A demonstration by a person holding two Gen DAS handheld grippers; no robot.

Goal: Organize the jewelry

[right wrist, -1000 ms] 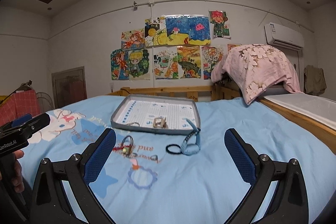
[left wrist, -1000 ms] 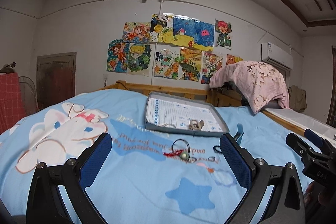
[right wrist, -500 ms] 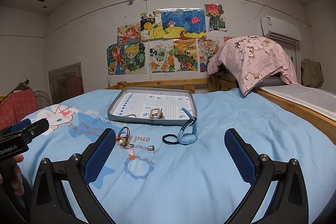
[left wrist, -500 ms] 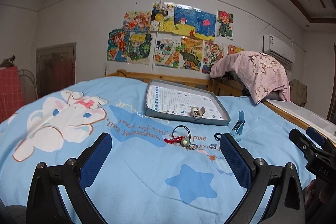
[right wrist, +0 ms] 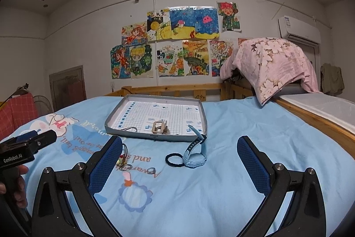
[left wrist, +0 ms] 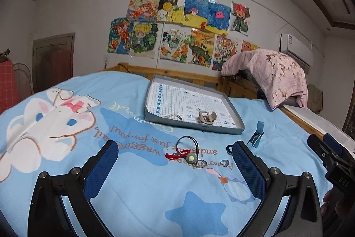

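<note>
1. Blue cartoon-print bedding [right wrist: 221,188] covers the bed under both grippers, with a wall of children's drawings [right wrist: 173,46] behind.
2. Left gripper [left wrist: 175,164] hovers over the bedding with its two blue-padded fingers [left wrist: 101,168] spread wide, gripping nothing.
3. Between those fingers lie one black cord necklace [left wrist: 187,142] with a red tassel and a pale green bead, and two small rings [left wrist: 225,163] just beside it.
4. Right gripper [right wrist: 179,161] also hangs wide apart and empty; a person's hand [right wrist: 16,188] shows at the left edge.
5. Between its fingers lie one light blue watch [right wrist: 196,154], its strap standing up, and one black hair tie [right wrist: 174,160] touching it.
6. Farther back sits one grey tray [right wrist: 155,137] with a grid-patterned floor.
7. Inside the tray, near its front wall, rest one beige hair claw [right wrist: 160,127] and one thin metal piece [right wrist: 131,129], too small to identify.
8. One pink floral cloth [right wrist: 270,66] is draped over the wooden frame at the right.
</note>
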